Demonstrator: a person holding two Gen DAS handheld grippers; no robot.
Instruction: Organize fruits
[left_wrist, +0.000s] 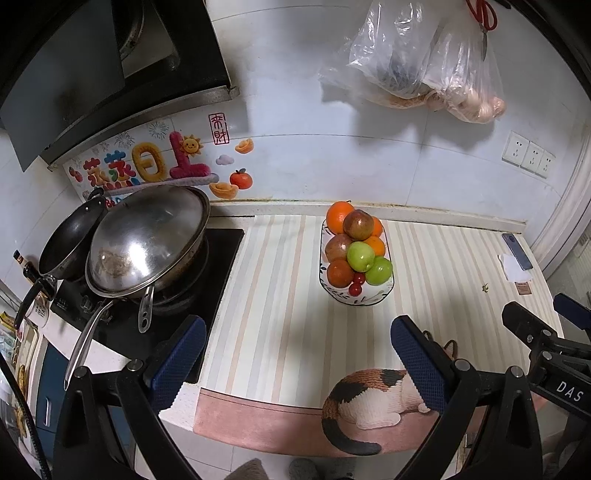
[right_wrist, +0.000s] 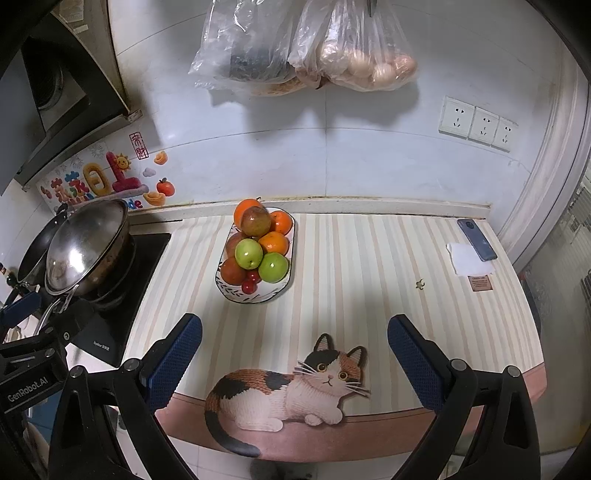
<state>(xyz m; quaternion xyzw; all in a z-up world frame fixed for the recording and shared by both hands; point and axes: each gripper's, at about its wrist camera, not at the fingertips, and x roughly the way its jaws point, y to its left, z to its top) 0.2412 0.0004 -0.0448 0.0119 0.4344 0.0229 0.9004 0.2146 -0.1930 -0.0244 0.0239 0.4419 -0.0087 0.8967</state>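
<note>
Countertop (left_wrist: 277, 295) with its striped mat fills the middle of both views, and the covered wok (left_wrist: 147, 243) sits at centre left in the left wrist view. Your oval fruit bowl (left_wrist: 356, 295) stands right of centre there, and just left of centre in the right wrist view, well apart from both tools. Its long axis runs from the wall toward you, slightly tilted. Oranges (right_wrist: 245, 210) and reddish fruits pile at the far end, two green apples (right_wrist: 249, 253) lie nearer you, and what look like small cherry tomatoes (right_wrist: 249, 284) sit at the near rim, though they are too small to be sure.

Your left gripper (left_wrist: 297, 369) is spread wide and holds nothing; your right gripper (right_wrist: 295, 365) is likewise wide and bare. From the right tool the bowl lies ahead and left; from the left, ahead and right. I judge neither clearly nearer.
</note>
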